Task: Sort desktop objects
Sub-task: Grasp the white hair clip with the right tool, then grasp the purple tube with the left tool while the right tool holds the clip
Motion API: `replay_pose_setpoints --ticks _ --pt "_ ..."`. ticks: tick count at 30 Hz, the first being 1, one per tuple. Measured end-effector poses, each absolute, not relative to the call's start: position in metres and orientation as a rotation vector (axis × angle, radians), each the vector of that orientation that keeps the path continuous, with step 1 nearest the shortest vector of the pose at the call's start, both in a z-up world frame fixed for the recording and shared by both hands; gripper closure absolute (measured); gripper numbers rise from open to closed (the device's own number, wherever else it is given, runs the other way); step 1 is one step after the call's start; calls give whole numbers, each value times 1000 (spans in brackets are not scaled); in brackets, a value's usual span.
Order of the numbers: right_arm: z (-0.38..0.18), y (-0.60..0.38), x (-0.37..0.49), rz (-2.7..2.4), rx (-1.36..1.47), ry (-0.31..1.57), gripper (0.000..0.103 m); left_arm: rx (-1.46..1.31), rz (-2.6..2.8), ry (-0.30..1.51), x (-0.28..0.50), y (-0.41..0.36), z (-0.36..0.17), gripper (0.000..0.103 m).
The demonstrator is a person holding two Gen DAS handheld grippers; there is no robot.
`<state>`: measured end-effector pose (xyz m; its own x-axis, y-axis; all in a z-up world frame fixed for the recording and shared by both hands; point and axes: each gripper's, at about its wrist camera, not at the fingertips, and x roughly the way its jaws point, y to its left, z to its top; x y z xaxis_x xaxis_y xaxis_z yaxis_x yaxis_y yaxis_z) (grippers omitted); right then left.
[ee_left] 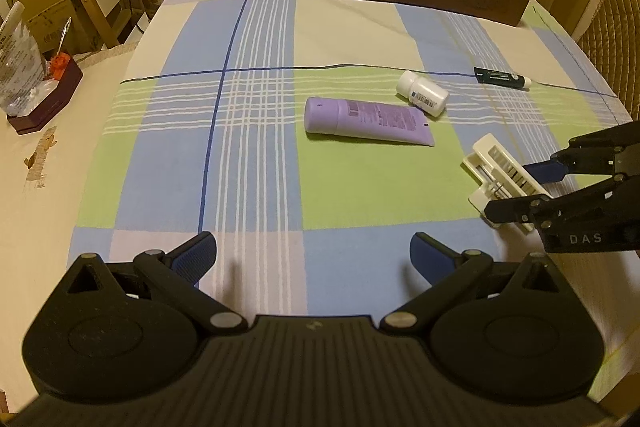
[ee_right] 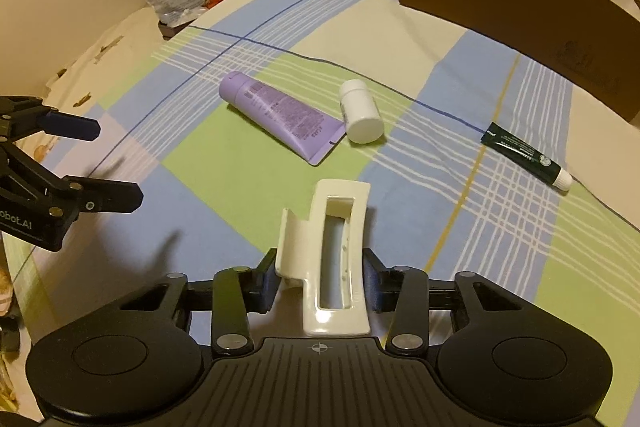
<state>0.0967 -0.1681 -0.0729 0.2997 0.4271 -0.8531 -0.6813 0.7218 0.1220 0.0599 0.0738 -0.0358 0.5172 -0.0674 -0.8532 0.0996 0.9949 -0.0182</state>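
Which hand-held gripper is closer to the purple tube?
Neither clearly. The right hand-held gripper, shut on the white hair clip, is short of the purple tube. The left hand-held gripper, open, is also short of it.

purple tube [ee_left: 366,119], white bottle [ee_left: 423,93], cream clip [ee_right: 332,259], plaid tablecloth [ee_left: 256,147]

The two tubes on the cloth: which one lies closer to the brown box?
The small dark green tube with the white cap; it lies near the brown box. The larger purple tube lies mid-cloth, beside the white bottle.
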Motion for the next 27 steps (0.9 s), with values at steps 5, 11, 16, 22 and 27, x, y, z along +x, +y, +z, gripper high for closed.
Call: replay_pose_setpoints --ticks 5,11,16,22,27 --pt "-68 -170 99 746 -280 1014 62 31 -111 1015 67 73 -36 2" --pt "-60 -177 106 730 -274 1003 62 52 -147 985 87 66 -38 2" --pt "-57 -186 116 714 -276 1004 62 196 -236 946 115 55 -43 6" --pt "-57 -197 128 696 -271 1013 62 361 -361 951 152 48 -52 14" --pt "-59 -204 138 681 -260 1020 62 488 -523 1002 173 38 -64 32"
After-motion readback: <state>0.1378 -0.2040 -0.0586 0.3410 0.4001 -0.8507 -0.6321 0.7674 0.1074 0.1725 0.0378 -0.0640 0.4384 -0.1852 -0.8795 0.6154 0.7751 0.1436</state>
